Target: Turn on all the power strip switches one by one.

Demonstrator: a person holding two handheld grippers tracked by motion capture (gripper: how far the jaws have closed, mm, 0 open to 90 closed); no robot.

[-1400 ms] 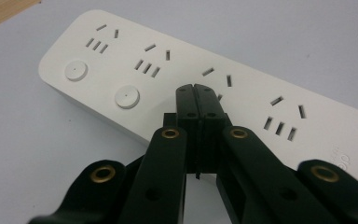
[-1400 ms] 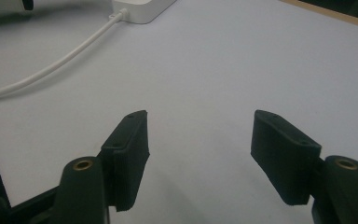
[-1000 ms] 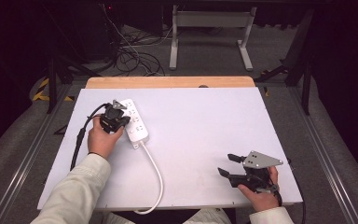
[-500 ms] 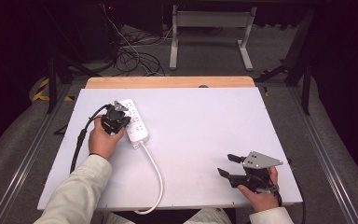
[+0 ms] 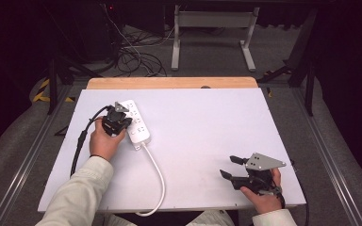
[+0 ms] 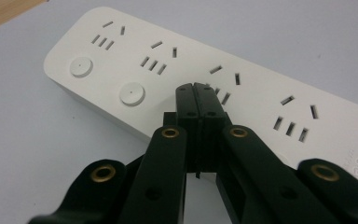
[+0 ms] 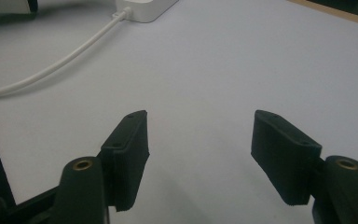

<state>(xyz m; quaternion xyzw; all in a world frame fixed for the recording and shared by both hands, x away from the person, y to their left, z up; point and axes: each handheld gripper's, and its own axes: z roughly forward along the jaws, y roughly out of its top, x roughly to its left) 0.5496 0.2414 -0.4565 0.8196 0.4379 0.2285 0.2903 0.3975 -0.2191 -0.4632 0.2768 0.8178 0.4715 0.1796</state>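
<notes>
Over on the left side of the pale grey table top (image 5: 207, 132), the long white plastic power strip (image 5: 135, 123) lies flat and slanted, its row of sockets facing up and its two round white buttons (image 6: 132, 94) near the far end. From its near end a white cable (image 5: 158, 179) curves toward the person's edge of the table and over it. The left gripper (image 5: 119, 115), black and held in the person's left hand (image 5: 104, 139), is poised over the strip with its jaws pressed together, nothing between them. In the left gripper view (image 6: 196, 95) the clenched tips sit right at the strip's top face, beside the third group of socket slots; whether they actually touch the plastic I cannot tell. The right gripper (image 5: 229, 167), with its grey three-cornered plate on top, rests low near the table's front right corner in the right hand (image 5: 263, 195), well apart from the strip. Its jaws stand wide apart and empty, and in its own view (image 7: 198, 158) they point across bare table toward the strip's cable end.
</notes>
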